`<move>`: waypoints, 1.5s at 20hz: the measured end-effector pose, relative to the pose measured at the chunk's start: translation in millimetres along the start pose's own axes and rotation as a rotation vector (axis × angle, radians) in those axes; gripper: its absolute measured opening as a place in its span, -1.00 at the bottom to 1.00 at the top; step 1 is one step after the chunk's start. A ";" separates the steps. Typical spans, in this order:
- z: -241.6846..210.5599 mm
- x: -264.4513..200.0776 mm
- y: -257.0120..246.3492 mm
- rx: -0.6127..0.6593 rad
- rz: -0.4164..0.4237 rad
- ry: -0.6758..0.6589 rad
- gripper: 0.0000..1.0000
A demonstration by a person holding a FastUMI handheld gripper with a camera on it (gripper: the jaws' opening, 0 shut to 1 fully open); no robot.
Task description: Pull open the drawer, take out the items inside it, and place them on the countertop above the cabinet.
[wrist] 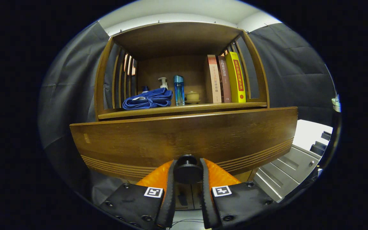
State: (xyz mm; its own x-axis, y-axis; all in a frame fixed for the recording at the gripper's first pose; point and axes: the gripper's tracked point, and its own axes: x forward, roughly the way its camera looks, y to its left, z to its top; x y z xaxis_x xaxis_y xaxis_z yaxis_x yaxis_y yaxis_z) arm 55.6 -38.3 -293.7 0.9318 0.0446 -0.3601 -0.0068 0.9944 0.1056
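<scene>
A dark wooden drawer front (pixel 184 137) with grooved lines along its lower edge stands right ahead of me. Its round black knob (pixel 187 171) sits between my two fingers, and my gripper (pixel 187 172) is shut on that knob, one finger pressing each side. Above the drawer runs the cabinet's countertop (pixel 184 110), under an open wooden shelf frame. The drawer's inside is hidden behind its front panel.
On the countertop lie a folded blue cloth (pixel 148 99), a white pump bottle (pixel 163 83), a blue bottle (pixel 179 90), a small beige lidded cup (pixel 192 96) and three upright books (pixel 225 80). A grey panelled cabinet (pixel 286 169) stands low to the right.
</scene>
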 end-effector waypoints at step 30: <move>74.0 -80.4 26.2 -0.056 -0.029 -0.138 0.94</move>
State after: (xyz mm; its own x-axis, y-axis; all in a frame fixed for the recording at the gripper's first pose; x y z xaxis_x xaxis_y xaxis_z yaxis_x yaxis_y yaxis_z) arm 7.4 -23.0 -193.4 0.9729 0.0061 -0.2312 0.0042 0.9990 0.0441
